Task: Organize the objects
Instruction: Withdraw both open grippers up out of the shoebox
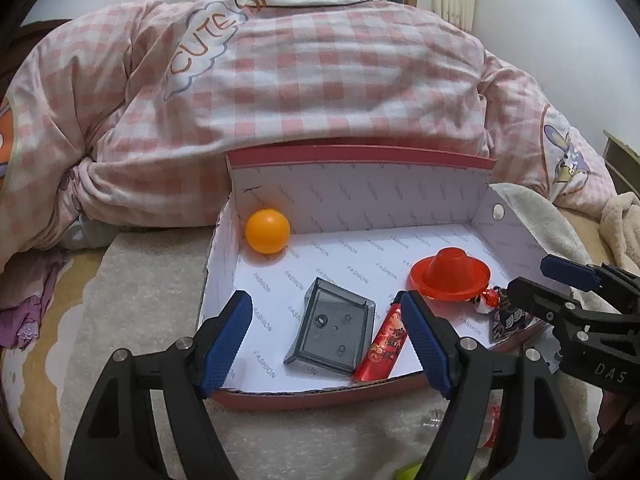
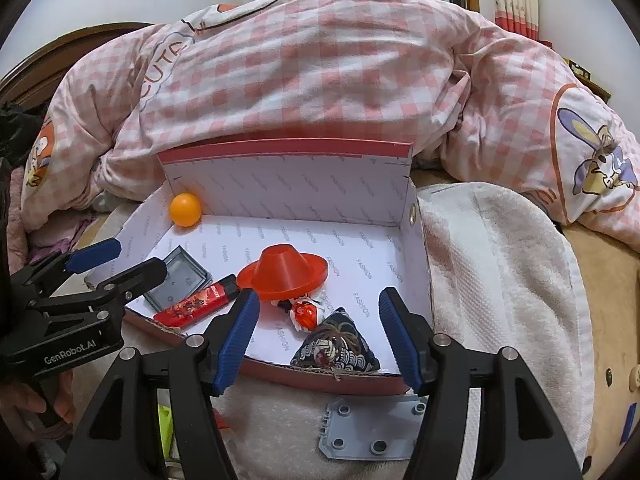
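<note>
An open cardboard box (image 1: 360,156) (image 2: 288,148) with a white lining sits on a towel on the bed. Inside lie an orange ball (image 1: 267,231) (image 2: 185,209), a grey plastic tray (image 1: 330,332) (image 2: 178,278), a red lighter (image 1: 384,346) (image 2: 196,304), a red hat-shaped piece (image 1: 448,276) (image 2: 286,272), a red-and-white candy (image 1: 486,302) (image 2: 306,314) and a dark patterned pouch (image 2: 336,350). My left gripper (image 1: 326,312) is open and empty over the box's near edge. My right gripper (image 2: 318,312) is open and empty above the pouch and candy.
A pink checked quilt (image 1: 320,80) is piled behind the box. A grey studded plate (image 2: 372,428) lies on the white towel (image 2: 500,280) in front of the box. A yellow-green object (image 2: 166,424) and a red scrap lie at the lower left of the right wrist view.
</note>
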`<state>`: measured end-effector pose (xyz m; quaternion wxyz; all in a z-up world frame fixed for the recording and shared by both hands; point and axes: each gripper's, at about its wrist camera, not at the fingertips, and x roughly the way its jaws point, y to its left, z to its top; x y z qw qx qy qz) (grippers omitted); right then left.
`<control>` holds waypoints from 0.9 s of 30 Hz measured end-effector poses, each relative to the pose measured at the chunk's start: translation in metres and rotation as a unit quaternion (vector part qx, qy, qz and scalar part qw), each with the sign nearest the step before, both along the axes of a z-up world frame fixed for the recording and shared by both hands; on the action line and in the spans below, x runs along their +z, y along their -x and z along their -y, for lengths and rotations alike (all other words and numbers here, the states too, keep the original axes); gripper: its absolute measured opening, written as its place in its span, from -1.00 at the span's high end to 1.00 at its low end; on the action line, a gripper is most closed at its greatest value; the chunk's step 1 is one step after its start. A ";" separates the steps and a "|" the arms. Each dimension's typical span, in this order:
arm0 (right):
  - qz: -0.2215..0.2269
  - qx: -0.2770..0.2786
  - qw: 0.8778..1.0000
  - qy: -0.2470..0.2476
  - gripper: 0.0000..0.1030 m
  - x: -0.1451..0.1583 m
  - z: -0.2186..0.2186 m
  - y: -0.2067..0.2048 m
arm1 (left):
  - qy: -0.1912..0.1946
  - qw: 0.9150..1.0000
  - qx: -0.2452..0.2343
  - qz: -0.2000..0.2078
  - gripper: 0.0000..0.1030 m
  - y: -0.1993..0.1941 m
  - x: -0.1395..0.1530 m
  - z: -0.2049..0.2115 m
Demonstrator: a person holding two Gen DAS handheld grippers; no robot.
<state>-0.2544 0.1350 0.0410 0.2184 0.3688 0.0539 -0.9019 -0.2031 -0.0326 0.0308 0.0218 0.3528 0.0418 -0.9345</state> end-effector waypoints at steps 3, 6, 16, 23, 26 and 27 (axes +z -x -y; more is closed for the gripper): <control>-0.006 0.005 1.000 -0.001 -0.24 0.002 0.000 -0.003 | 0.002 1.000 -0.005 -0.004 -0.51 -0.003 0.003 -0.002; -0.015 0.016 1.000 -0.007 -0.24 0.003 -0.002 -0.010 | 0.009 1.000 -0.011 -0.007 -0.51 -0.007 0.006 -0.005; -0.042 0.028 0.999 -0.003 -0.24 0.014 -0.020 -0.029 | 0.010 0.999 -0.022 -0.023 -0.51 -0.015 0.017 -0.015; -0.051 0.025 0.998 0.012 -0.24 0.023 -0.022 -0.034 | 0.010 0.999 -0.023 -0.037 -0.51 -0.020 0.026 -0.017; -0.053 0.027 0.998 0.013 -0.24 0.025 -0.023 -0.035 | 0.006 0.999 -0.021 -0.042 -0.51 -0.024 0.030 -0.014; -0.053 0.027 0.998 0.013 -0.24 0.025 -0.023 -0.035 | 0.004 0.999 -0.021 -0.043 -0.51 -0.026 0.032 -0.013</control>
